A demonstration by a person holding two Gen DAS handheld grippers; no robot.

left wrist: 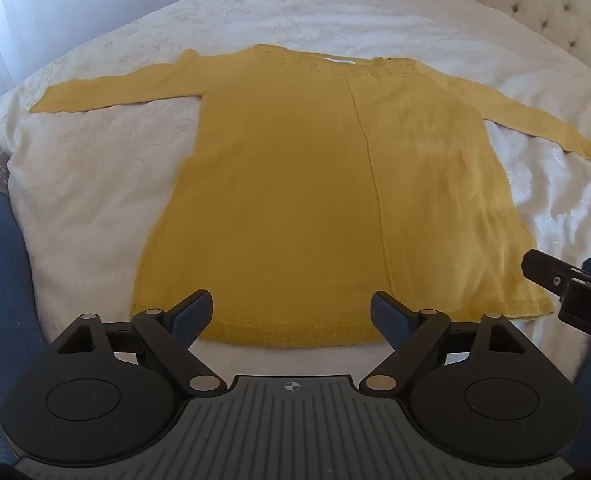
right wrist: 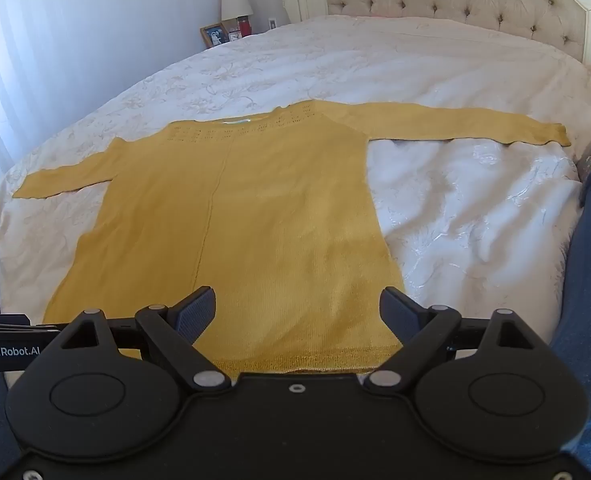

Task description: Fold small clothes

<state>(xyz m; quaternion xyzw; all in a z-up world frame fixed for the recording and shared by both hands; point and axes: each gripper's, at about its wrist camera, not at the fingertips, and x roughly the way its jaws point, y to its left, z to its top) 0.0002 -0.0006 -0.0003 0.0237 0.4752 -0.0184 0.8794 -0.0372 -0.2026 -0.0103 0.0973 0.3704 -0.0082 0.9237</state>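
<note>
A mustard-yellow knit sweater lies flat on the white bedspread, neck away from me, both sleeves spread out to the sides. It also shows in the right wrist view. My left gripper is open and empty, just above the left part of the hem. My right gripper is open and empty, above the right part of the hem. The right gripper's body shows at the right edge of the left wrist view.
A tufted cream headboard stands at the far end of the bed. A nightstand with a lamp, a photo frame and a red item stands at the back left. Blue-clad forearms frame the sides.
</note>
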